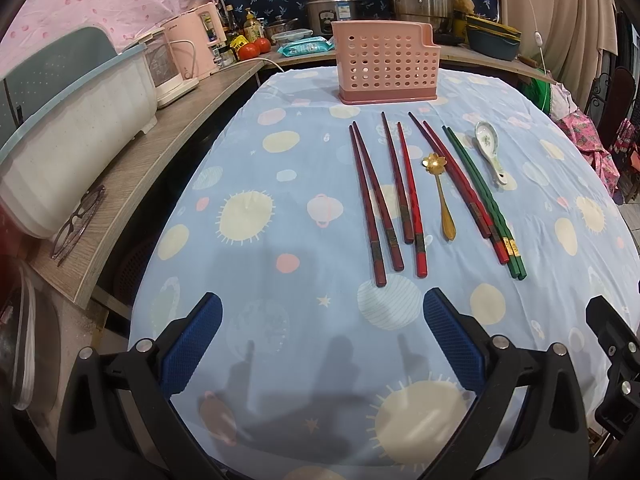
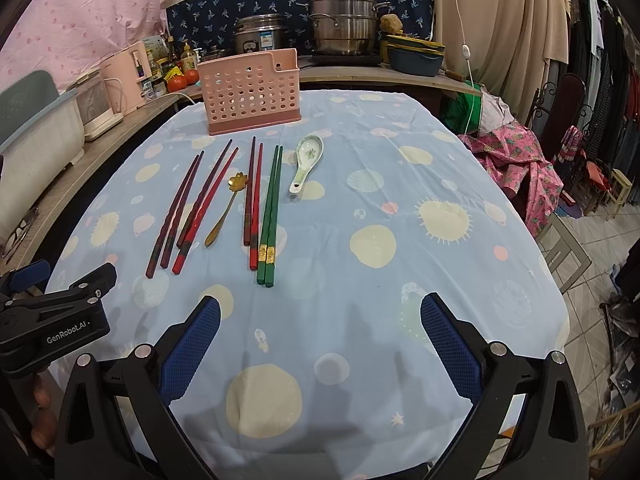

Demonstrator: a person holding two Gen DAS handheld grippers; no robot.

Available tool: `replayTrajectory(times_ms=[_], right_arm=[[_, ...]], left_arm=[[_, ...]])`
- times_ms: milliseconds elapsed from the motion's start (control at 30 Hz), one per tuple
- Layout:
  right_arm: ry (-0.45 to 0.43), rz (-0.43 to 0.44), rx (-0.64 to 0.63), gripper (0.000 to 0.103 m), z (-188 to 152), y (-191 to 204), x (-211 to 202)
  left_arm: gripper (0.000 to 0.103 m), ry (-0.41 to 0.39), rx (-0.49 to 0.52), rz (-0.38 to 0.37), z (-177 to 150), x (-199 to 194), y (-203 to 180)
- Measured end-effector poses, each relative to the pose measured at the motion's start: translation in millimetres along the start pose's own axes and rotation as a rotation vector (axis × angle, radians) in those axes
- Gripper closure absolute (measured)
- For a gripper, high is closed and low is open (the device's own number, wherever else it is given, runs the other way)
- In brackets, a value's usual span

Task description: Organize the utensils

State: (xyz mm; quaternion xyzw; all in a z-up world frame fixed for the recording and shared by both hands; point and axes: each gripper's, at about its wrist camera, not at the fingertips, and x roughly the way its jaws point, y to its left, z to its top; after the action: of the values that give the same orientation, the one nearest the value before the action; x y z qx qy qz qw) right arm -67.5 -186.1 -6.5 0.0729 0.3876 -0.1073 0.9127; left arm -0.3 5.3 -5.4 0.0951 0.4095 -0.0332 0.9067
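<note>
A pink perforated utensil holder [image 1: 387,63] [image 2: 251,92] stands empty at the table's far side. In front of it lie several pairs of dark red chopsticks [image 1: 376,204] [image 2: 180,208], one green pair [image 1: 484,200] [image 2: 271,212], a gold flower-shaped spoon [image 1: 440,196] [image 2: 228,208] and a white ceramic spoon [image 1: 490,150] [image 2: 306,162]. My left gripper [image 1: 322,304] hovers open over the near cloth, short of the chopstick ends. My right gripper [image 2: 320,306] is open too, nearer than the green pair, holding nothing.
The table wears a light blue patterned cloth [image 1: 280,184] [image 2: 400,208]. A wooden shelf on the left carries a white bin [image 1: 72,140], a pink kettle [image 1: 192,44] and glasses [image 1: 78,220]. Steel pots [image 2: 344,24] stand behind. Clothes and chairs crowd the right [image 2: 560,120].
</note>
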Motion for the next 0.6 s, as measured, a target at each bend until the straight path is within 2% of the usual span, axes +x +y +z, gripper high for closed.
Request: replayTrajectory(times_ms=[367,600], right_arm=[[0.002,0.001,0.000,0.007,-1,0,0],[0.019,0.000,0.021,0.007,0,-6,8]], left_arm=[[0.007,0.009,-0.004,-0.005,-1,1,1],[0.007,0.052,-0.058,-0.034,4,19,16]])
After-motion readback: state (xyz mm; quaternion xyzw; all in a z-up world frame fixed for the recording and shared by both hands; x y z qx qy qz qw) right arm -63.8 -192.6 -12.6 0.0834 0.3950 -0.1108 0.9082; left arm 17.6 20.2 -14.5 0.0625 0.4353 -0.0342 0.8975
